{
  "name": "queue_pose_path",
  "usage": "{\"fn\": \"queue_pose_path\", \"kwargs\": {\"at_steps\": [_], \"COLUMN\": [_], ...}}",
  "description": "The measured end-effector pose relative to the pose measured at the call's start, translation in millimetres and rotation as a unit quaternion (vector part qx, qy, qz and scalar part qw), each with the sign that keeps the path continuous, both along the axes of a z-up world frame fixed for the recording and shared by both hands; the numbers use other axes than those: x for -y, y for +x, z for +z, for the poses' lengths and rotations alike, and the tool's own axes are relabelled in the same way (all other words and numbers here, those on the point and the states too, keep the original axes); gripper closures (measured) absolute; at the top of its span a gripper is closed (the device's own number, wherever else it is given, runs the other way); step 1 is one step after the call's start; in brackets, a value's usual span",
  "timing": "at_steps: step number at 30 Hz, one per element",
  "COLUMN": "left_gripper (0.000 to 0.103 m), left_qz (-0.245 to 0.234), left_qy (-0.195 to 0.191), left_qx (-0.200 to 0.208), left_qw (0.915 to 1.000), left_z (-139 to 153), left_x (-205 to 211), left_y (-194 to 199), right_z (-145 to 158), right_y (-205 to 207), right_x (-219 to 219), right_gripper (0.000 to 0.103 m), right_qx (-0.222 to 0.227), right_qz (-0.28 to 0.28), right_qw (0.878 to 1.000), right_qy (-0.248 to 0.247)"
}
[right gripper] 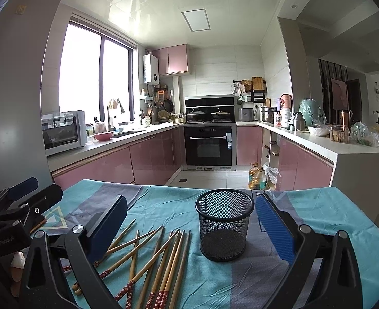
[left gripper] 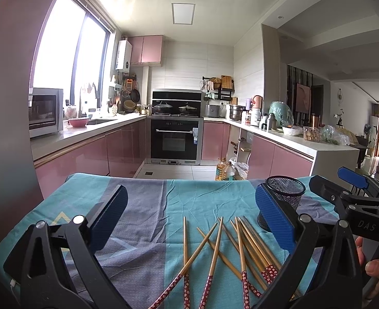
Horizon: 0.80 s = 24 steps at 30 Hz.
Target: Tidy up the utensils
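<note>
Chopsticks [left gripper: 230, 252]: loose heap on cloth, left of mesh cup [right gripper: 224, 225], long axes approx. toward the grippers, patterned ends nearest. Left gripper [left gripper: 189, 221] spread wide, empty, directly over heap; likely nearer. Right gripper [right gripper: 192, 229] also wide, empty, facing cup.

Both grippers are level, side by side: left gripper [left gripper: 189, 221] and right gripper [right gripper: 190, 228], fingers spread wide, gripping nothing.
</note>
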<state>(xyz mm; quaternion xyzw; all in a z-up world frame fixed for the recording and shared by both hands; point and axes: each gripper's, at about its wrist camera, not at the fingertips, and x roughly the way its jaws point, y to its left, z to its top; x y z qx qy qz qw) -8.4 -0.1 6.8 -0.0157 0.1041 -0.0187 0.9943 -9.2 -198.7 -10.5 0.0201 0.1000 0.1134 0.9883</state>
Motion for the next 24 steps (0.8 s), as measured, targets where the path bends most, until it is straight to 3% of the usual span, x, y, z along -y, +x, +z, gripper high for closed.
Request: {"fn": "queue_pose_path", "kwargs": {"at_steps": [9,10,24], "left_gripper": [0.005,0.005,0.005], "left_qz": [0.000,0.000,0.003], "left_qy": [-0.005,-0.004,-0.006], "left_qx": [-0.003,-0.001,-0.004], "left_qw": [1.0000,1.0000,1.0000], "left_z": [2,-4,-6], "left_x": [7,3,4], "left_y": [12,-3,-1], "right_z": [-3,-4,-1], "right_y": [-4,-4,-7], "right_x": [0,0,3], "right_gripper": [0.006,0.006,0.006], "right_qx": [0.005,0.006,0.010], "right_qz": [-0.005,-0.006,-0.025], "right_qw": [1.000,1.000,1.000], "right_qy": [0.001,0.000,-0.004]}}
